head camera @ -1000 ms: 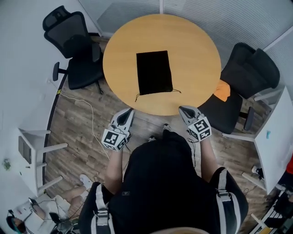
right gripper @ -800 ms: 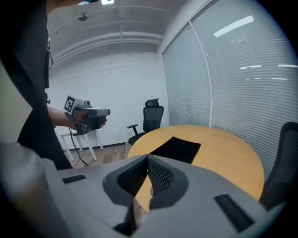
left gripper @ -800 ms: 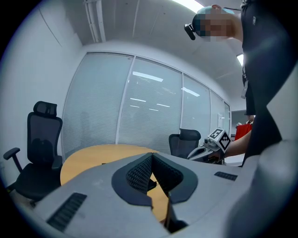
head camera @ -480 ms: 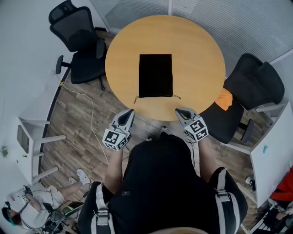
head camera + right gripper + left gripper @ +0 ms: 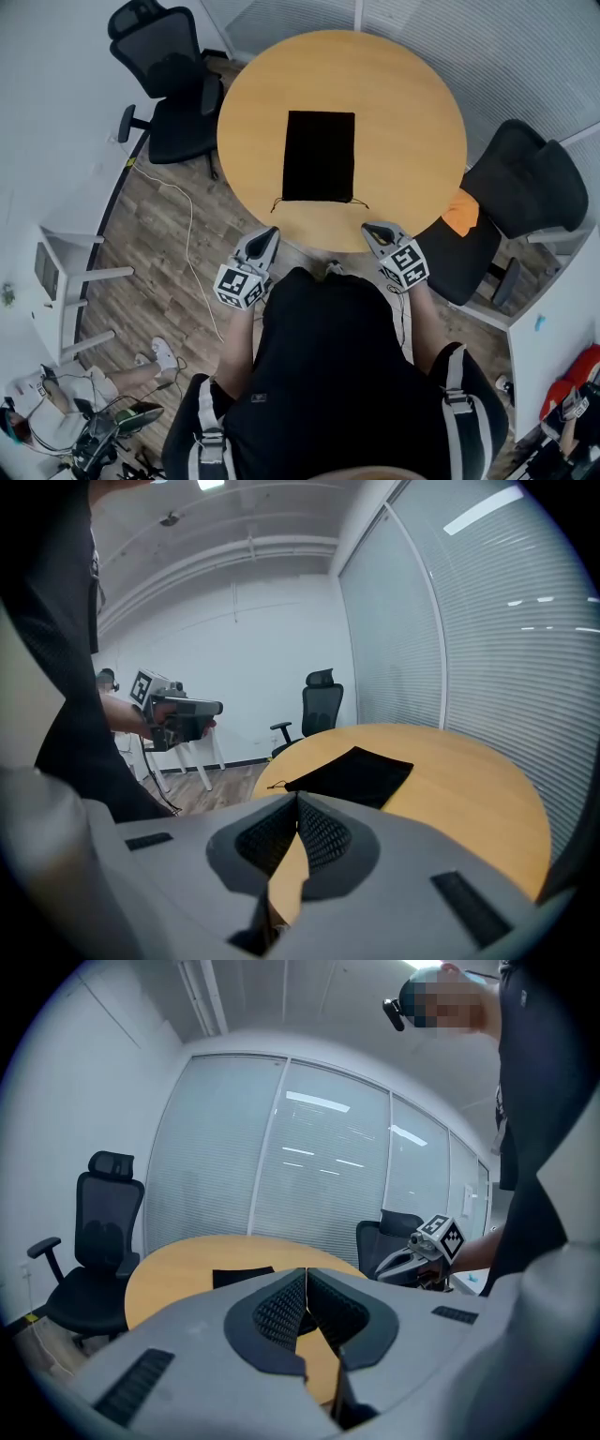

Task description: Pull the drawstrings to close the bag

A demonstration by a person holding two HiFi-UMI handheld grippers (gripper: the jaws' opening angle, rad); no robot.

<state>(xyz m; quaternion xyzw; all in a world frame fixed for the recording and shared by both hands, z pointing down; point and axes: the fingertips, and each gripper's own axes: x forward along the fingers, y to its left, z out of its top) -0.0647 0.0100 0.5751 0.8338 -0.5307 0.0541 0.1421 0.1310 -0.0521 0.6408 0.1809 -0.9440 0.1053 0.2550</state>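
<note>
A flat black drawstring bag (image 5: 319,156) lies in the middle of the round wooden table (image 5: 412,84), its mouth toward me. Thin cords stick out at both near corners, the left drawstring (image 5: 277,202) and the right drawstring (image 5: 360,202). My left gripper (image 5: 272,232) hovers off the table's near edge, left of the bag, shut and empty. My right gripper (image 5: 368,229) hangs at the near edge, right of the bag, also shut with nothing in it. The bag (image 5: 242,1276) shows beyond the left jaws, and the bag (image 5: 352,775) lies ahead of the right jaws.
A black office chair (image 5: 169,84) stands at the table's left. Another black chair (image 5: 516,192) with an orange thing (image 5: 458,213) on its seat stands at the right. A white cable (image 5: 183,234) runs over the wooden floor. White furniture (image 5: 66,281) stands at far left.
Both grippers have drifted slightly, staying near the table's front edge, the right one a little toward the bag. The head view shifted, so the table sits more to the right. The bag has not moved.
</note>
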